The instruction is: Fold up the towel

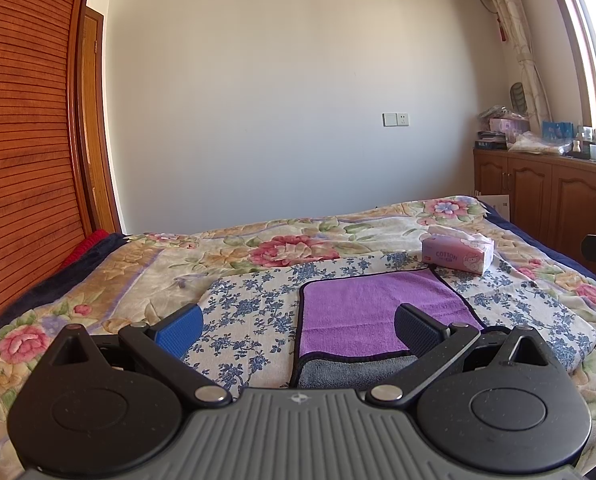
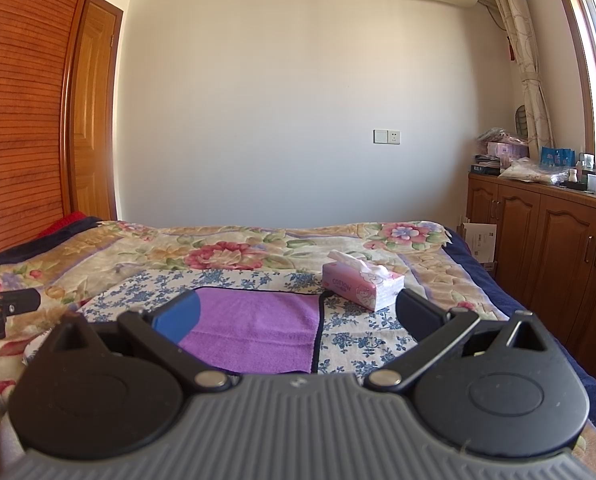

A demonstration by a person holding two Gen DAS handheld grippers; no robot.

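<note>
A purple towel [image 1: 374, 312] with a dark border lies on a blue-flowered cloth [image 1: 253, 308] on the bed. Its near edge is turned up and shows a grey underside [image 1: 350, 372]. My left gripper [image 1: 298, 328] is open and empty, above the towel's near left part. In the right wrist view the purple towel [image 2: 257, 328] lies flat in front of my right gripper [image 2: 298, 318], which is open and empty above the towel's near right edge. The left gripper's body [image 2: 1, 308] shows at the left edge of the right wrist view.
A pink tissue box [image 1: 458, 254] stands on the bed just beyond the towel's far right corner; it also shows in the right wrist view [image 2: 362, 282]. The floral blanket [image 1: 257, 248] covers the bed. A wooden wardrobe [image 1: 21, 140] is at the left, wooden cabinets [image 1: 546, 196] at the right.
</note>
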